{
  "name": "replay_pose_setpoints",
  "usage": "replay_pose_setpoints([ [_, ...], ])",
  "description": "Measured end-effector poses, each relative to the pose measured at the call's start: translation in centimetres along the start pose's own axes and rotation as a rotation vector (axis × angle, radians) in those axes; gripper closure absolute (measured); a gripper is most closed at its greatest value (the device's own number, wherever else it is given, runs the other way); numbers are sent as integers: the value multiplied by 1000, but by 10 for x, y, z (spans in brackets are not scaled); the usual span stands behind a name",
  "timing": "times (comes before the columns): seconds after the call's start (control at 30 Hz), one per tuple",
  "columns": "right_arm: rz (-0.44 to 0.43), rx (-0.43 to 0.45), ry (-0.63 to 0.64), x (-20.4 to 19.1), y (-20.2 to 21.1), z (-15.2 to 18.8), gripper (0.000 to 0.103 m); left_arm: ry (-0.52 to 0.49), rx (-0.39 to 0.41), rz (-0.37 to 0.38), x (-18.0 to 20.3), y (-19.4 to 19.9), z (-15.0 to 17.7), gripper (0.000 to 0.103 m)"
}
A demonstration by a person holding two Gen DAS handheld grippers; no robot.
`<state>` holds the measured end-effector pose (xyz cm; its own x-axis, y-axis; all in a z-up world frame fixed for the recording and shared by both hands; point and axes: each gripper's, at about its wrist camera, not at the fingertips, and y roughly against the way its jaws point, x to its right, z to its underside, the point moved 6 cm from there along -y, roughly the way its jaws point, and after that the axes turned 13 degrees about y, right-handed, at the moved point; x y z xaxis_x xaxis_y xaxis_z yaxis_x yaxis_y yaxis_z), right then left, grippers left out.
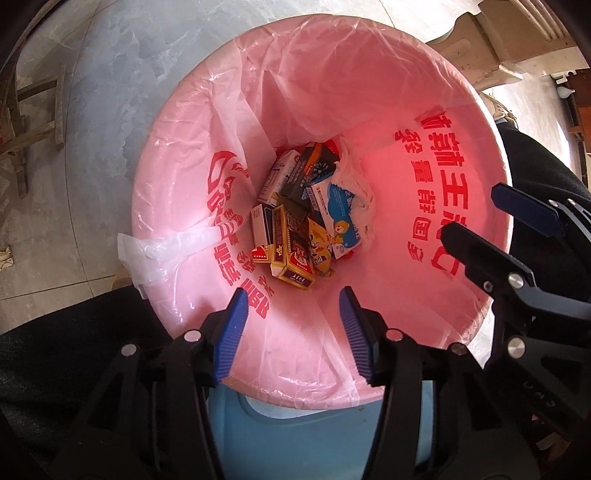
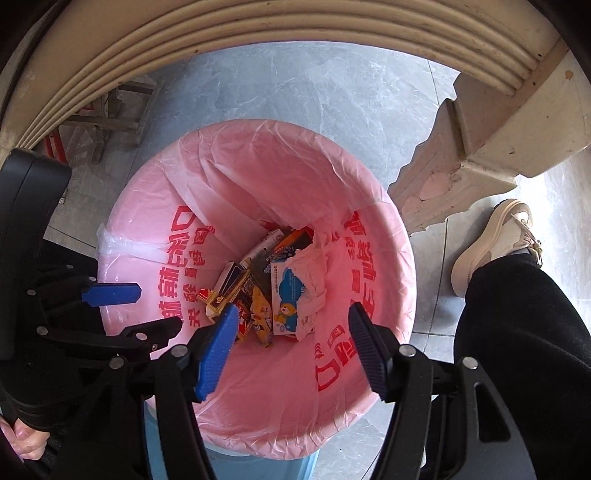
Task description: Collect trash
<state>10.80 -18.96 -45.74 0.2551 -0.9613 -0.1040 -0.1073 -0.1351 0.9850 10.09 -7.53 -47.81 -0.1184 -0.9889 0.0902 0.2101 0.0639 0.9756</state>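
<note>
A bin lined with a pink plastic bag (image 1: 388, 122) printed with red characters fills both views; it also shows in the right wrist view (image 2: 280, 177). At its bottom lie several small cartons, a yellow wrapper and crumpled white tissue (image 1: 306, 218) (image 2: 273, 291). My left gripper (image 1: 293, 301) is open and empty above the bin's near rim. My right gripper (image 2: 293, 314) is open and empty above the bin too. The right gripper's fingers (image 1: 476, 243) show at the right edge of the left wrist view, and the left gripper's fingers (image 2: 110, 293) show at the left of the right wrist view.
The bin stands on a grey tiled floor (image 2: 332, 96). A cream carved table edge (image 2: 258, 26) and its leg (image 2: 461, 170) stand beyond and right of it. A person's dark trouser leg and beige shoe (image 2: 495, 240) are at right. A wooden stool (image 1: 22, 122) stands at left.
</note>
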Motion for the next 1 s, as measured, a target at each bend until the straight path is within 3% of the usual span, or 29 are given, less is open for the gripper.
replay_pose_setpoints([
  [0.23,37,7,0,3,7,3,42,-4,37,-22,0,16,5,44],
  [0.47,57,26,-22,-1,27,13,41,20,146,-87,0,37,11,41],
  [0.8,94,151,-107,3,90,36,27,67,289,-64,8,84,31,41],
  [1.0,168,238,-116,-1,137,52,27,62,379,-64,18,119,52,40],
])
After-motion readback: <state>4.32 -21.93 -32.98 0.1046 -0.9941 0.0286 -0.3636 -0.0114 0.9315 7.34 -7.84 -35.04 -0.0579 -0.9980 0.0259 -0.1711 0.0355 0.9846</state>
